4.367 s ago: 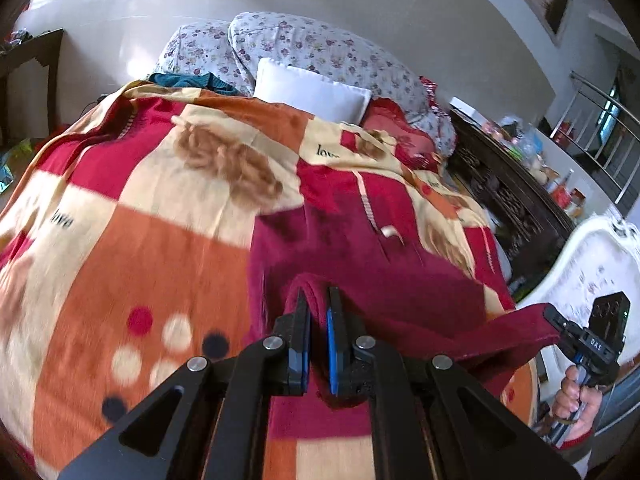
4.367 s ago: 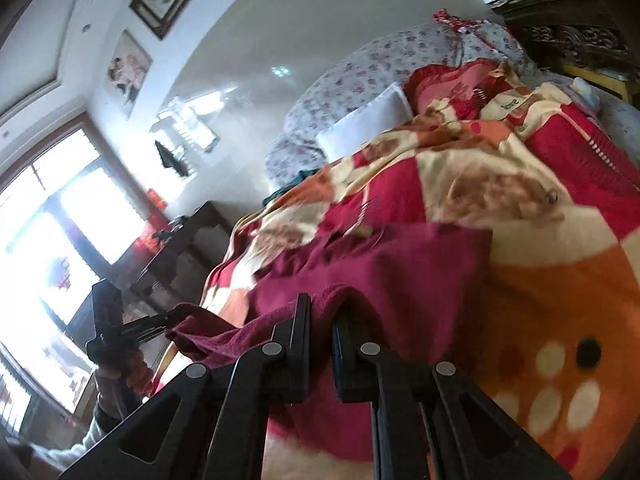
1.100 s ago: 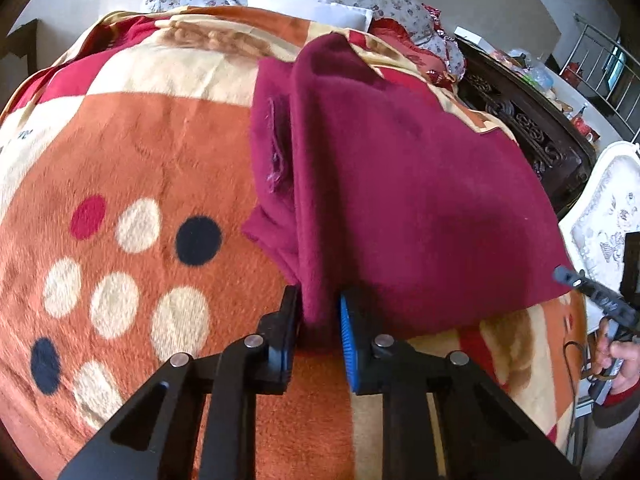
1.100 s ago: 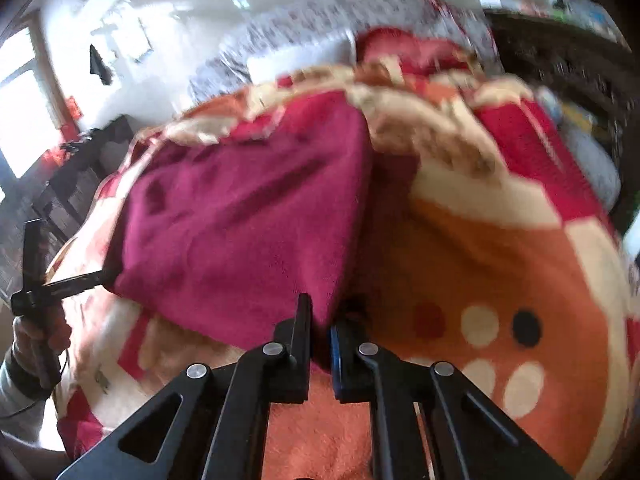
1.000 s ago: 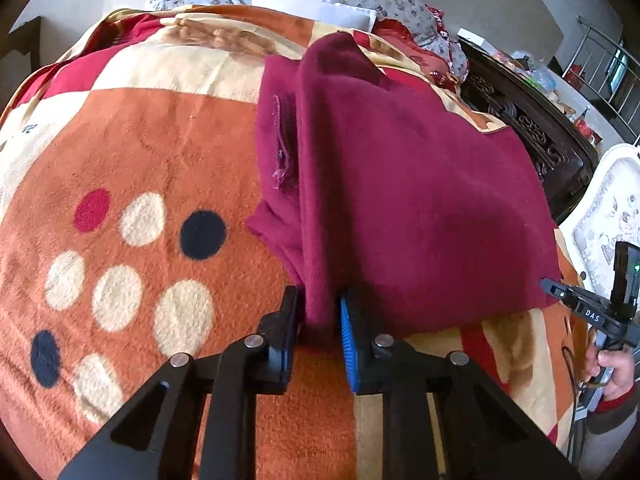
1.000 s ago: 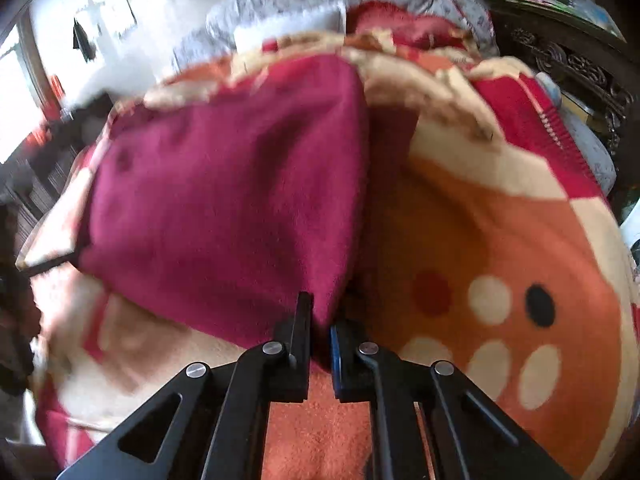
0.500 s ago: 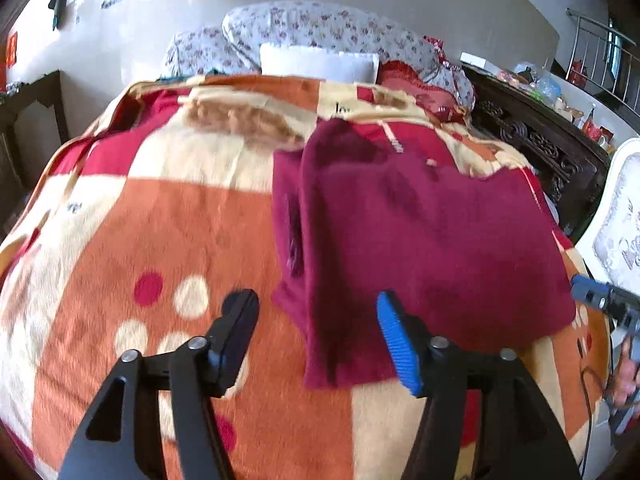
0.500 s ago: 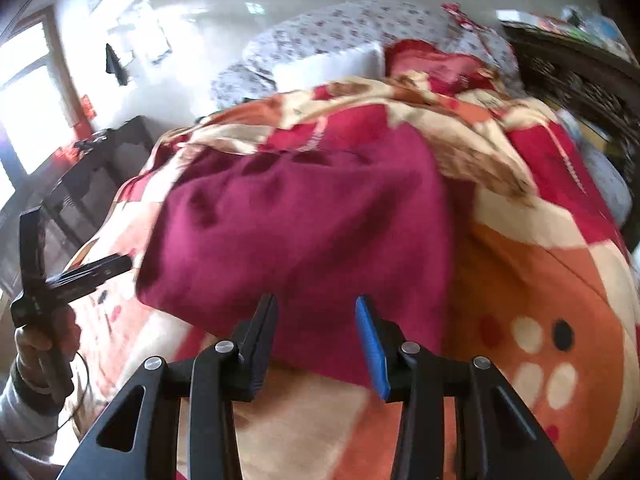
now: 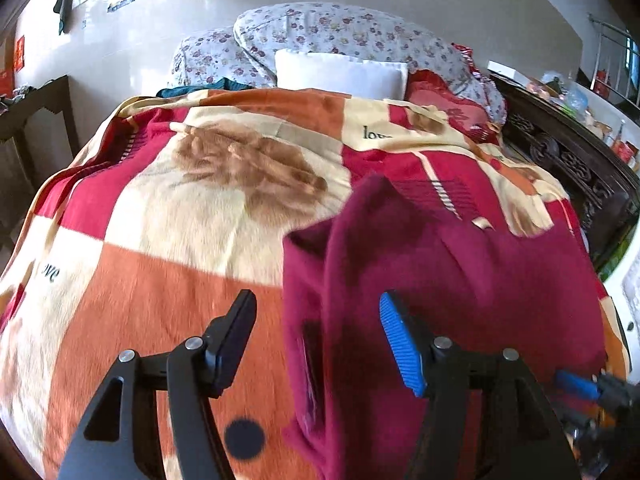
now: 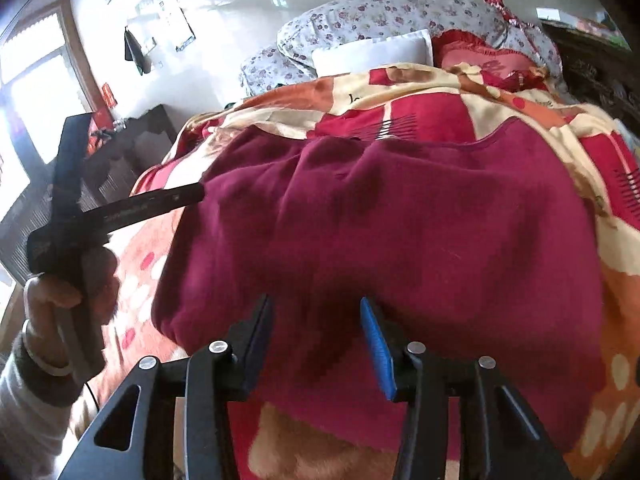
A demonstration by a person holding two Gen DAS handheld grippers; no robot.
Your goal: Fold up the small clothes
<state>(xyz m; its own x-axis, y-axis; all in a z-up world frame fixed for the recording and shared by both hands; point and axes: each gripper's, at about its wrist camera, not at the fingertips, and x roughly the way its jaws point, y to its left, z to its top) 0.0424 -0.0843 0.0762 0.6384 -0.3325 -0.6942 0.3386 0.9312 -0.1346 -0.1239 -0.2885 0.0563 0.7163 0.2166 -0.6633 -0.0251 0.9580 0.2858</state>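
While maroon garment (image 9: 460,280) lies folded on bed blanket (image 9: 160,280), left hand-held gripper (image 9: 320,332) hangs released over its left edge, right hand-held gripper (image 10: 316,332) released over near hem; likely clearing room for next fold.

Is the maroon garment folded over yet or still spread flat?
Folded over: the garment lies doubled on the blanket, a lower layer showing along its left edge. Both grippers open, off it.

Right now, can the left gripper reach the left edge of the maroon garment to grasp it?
Probably yes. The left gripper is open and the maroon garment lies flat on the blanket, with its left edge between the fingers and nothing covering it.
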